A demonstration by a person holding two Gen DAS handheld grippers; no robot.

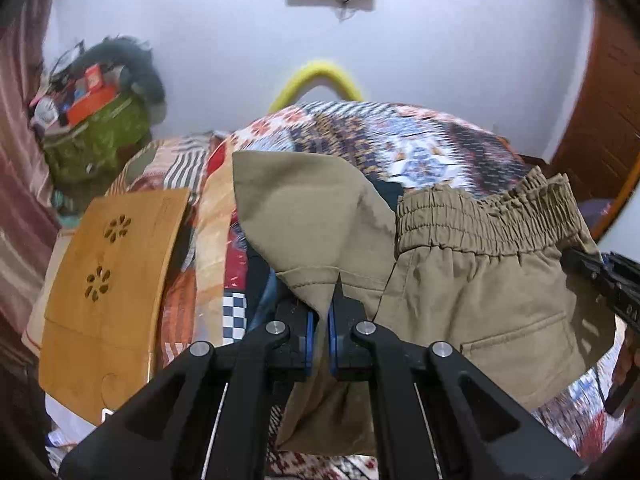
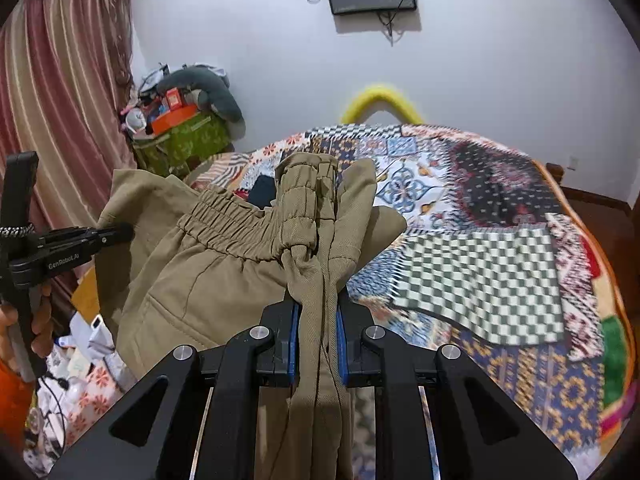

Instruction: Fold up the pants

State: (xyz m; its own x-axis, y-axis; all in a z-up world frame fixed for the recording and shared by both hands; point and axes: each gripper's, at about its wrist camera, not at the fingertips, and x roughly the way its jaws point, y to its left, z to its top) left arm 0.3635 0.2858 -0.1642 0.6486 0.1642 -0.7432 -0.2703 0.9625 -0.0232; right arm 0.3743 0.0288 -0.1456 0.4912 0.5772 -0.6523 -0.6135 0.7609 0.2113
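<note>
From the left wrist, our left hand-held gripper (image 1: 319,320) pinches a hem of the khaki elastic-waist cotton pants (image 1: 472,292), lifted above the patchwork-quilted bed (image 1: 400,140). From the right wrist, our right hand-held gripper (image 2: 317,320) clamps bunched waistband fabric. We judge we're mid-lift, before the first fold; next, we need to spread the pants flat on the quilt.

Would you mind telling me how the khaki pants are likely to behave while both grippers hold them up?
The khaki pants look floppy: fabric sags between the left gripper and right gripper. Probably light, since small pinches carry them. The elastic waistband is bunched, so it may stretch unevenly.
</note>
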